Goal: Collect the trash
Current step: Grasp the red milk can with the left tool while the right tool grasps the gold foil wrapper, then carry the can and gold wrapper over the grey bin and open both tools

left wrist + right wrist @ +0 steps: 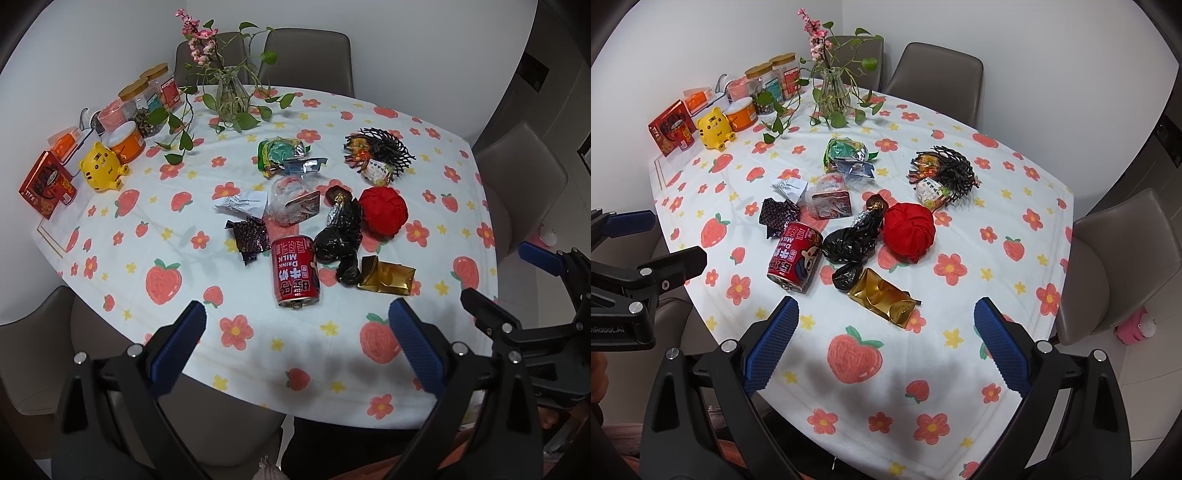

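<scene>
Both tools, left tool (297,347) and right tool (884,343), hang spread and empty at the bottom of frame, above the counter (1015,229) edge. Trash clusters mid-frame, red milk can (295,273) and gold wrapper (882,297) nearest, likely easiest first picks.

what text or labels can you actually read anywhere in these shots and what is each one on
"DRINK MILK": on the red can lying on its side, seen upside down; the large Chinese characters beside it are not clear enough to quote.
"nRobot.AI": cut off at the frame edge, on the left claw's body in the right wrist view.
Receipt, red box, jar labels, snack wrappers: print too small or blurred.
</scene>
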A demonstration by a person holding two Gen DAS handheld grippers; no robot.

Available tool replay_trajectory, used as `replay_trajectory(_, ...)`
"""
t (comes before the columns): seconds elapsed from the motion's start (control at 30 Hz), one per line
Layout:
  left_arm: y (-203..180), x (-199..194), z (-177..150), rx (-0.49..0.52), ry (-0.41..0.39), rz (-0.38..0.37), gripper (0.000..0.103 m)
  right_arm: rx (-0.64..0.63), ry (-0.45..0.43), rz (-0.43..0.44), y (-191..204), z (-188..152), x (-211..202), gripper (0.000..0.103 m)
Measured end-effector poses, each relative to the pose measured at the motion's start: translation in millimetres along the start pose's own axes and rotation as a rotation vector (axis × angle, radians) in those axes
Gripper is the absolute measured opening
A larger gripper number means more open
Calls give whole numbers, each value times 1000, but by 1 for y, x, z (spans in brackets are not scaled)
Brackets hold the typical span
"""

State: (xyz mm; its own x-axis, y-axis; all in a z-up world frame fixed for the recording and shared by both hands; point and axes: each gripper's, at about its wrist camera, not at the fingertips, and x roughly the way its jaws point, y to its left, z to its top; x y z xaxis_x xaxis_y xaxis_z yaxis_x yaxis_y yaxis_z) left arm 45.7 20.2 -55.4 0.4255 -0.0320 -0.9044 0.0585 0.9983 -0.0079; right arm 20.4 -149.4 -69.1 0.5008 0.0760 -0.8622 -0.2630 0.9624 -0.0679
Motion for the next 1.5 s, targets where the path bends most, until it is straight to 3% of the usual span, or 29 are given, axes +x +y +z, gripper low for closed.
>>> replay_trajectory(0.13,5,21,-6,0,25,-1,99,-29,4,-19,2,-4,22,92)
replay_trajectory(0.63,17,140,-10,-7,89,-21,99,-139,57,35,9,-16,140,85)
replay_trajectory(1.0,16,205,-15,1,129,-45,96,-211,141,20,7,-34,206,85)
replay_trajectory(1.03,16,208,-16,2,130,-51,93,-213,148,22,7,-35,209,81)
replay_trajectory(1.07,17,210,-18,4,130,-58,78,-209,147,35,7,-36,210,78)
replay_trajectory(1.13,18,218,-20,-9,159,-94,66,-195,150,63,5,-36,210,71)
replay_trajectory(1.27,17,219,-22,-4,128,-99,66,-170,165,133,9,-33,208,45)
replay_trajectory(1.5,23,213,-28,-49,108,-121,65,-153,137,174,18,-41,188,45)
